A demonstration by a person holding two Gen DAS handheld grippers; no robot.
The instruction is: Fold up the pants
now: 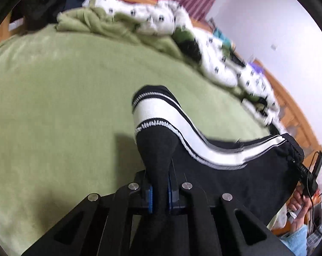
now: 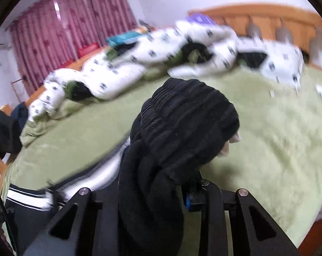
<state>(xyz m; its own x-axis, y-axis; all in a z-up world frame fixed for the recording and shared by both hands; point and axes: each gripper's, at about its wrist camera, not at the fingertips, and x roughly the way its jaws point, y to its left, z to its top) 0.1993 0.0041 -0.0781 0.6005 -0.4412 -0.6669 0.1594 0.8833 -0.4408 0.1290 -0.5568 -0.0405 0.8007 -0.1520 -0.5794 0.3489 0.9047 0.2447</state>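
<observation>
Black pants [image 1: 235,166] with a white stripe hang stretched above the green bed [image 1: 54,106], the left hand-held gripper [image 1: 160,194] clamped on the cuff end, the right hand-held gripper [image 2: 182,192] on the bunched waistband. Both point downward over the bed. This looks like the lift-and-spread step; next, the pants need laying flat.

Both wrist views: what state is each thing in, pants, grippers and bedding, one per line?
Pants: black with a white side stripe, lifted off the bed, held at both ends.
Left gripper: shut on the pants' leg end.
Right gripper: shut on the bunched ribbed waistband.
Green blanket: spread flat.
White quilt: crumpled along the far edge.
</observation>
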